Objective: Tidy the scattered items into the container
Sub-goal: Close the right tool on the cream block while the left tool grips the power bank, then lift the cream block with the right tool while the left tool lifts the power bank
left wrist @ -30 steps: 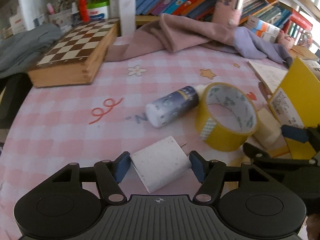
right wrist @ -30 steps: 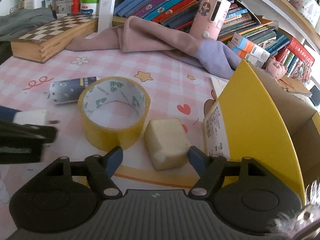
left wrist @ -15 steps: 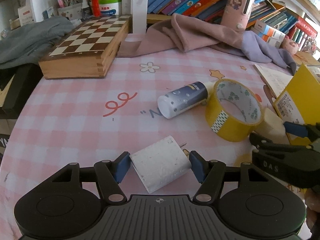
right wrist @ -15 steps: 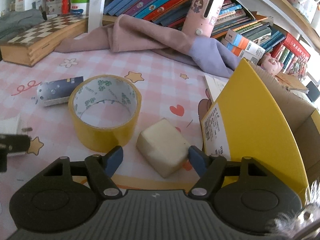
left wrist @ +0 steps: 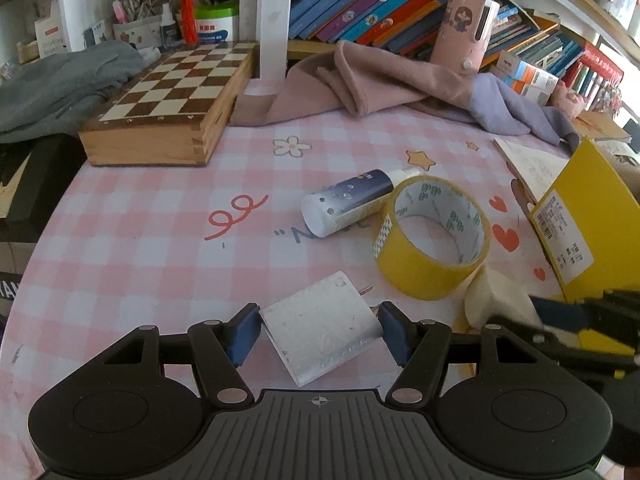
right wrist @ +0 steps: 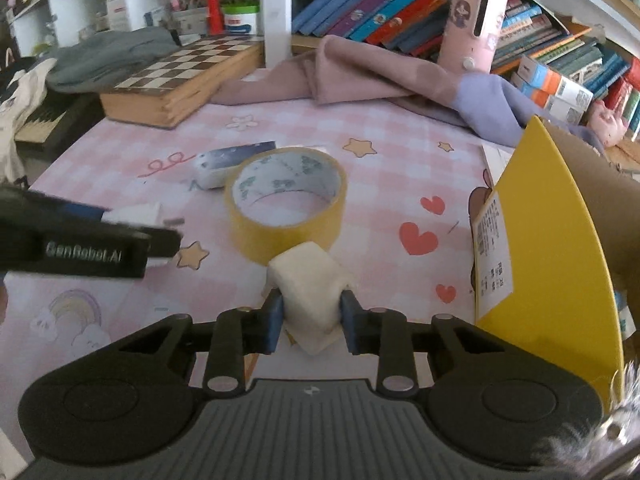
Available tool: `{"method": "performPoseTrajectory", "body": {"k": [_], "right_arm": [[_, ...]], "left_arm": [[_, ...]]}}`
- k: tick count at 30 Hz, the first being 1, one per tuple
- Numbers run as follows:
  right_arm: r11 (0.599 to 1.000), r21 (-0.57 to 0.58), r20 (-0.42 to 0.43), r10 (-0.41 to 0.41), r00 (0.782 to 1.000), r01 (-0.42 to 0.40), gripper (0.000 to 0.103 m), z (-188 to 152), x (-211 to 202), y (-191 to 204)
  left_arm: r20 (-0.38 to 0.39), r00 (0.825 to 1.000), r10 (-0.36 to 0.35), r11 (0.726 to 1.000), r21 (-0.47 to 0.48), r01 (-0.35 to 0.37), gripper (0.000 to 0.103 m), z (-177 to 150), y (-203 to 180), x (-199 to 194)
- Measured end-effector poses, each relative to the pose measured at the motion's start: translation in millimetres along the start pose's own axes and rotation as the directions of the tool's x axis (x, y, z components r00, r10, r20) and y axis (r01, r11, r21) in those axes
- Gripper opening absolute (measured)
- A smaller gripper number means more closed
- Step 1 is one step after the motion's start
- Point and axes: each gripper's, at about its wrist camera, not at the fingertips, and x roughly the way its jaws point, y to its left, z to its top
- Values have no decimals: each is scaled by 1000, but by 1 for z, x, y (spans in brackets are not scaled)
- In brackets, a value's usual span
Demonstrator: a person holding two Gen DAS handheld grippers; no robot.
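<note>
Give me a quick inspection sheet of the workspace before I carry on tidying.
Surface: pink checked tablecloth with cartoon prints.
Job's things: white charger between the left tool's pads; cream block in the right tool; yellow tape roll and small bottle lying loose; yellow box open at the right.
Clutter: chessboard box, pink-purple cloth, grey cloth.
Grippers: left tool clamps the charger; right tool closing on the block.
Cables: nothing seen.
Surroundings: bookshelf, stationery pots.

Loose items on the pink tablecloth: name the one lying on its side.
The small blue-and-white bottle, tipped over beside the yellow tape roll, which lies flat with its hole up. The white charger and cream block sit between jaws.
</note>
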Motion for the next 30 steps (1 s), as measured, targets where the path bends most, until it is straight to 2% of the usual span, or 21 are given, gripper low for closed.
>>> {"method": "performPoseTrajectory", "body": {"k": [13, 20, 30], "right_arm": [[1000, -2, 21, 2, 1000, -2, 27, -6, -33, 6], [1000, -13, 50, 17, 999, -16, 27, -11, -68, 10], [1000, 18, 135, 7, 991, -10, 27, -36, -130, 26]], "left_arm": [[44, 999, -30, 1000, -6, 31, 65, -19, -4, -48], [79, 995, -55, 998, -28, 57, 65, -39, -5, -87], [173, 980, -101, 995, 10, 101, 65, -66, -7, -152]]}}
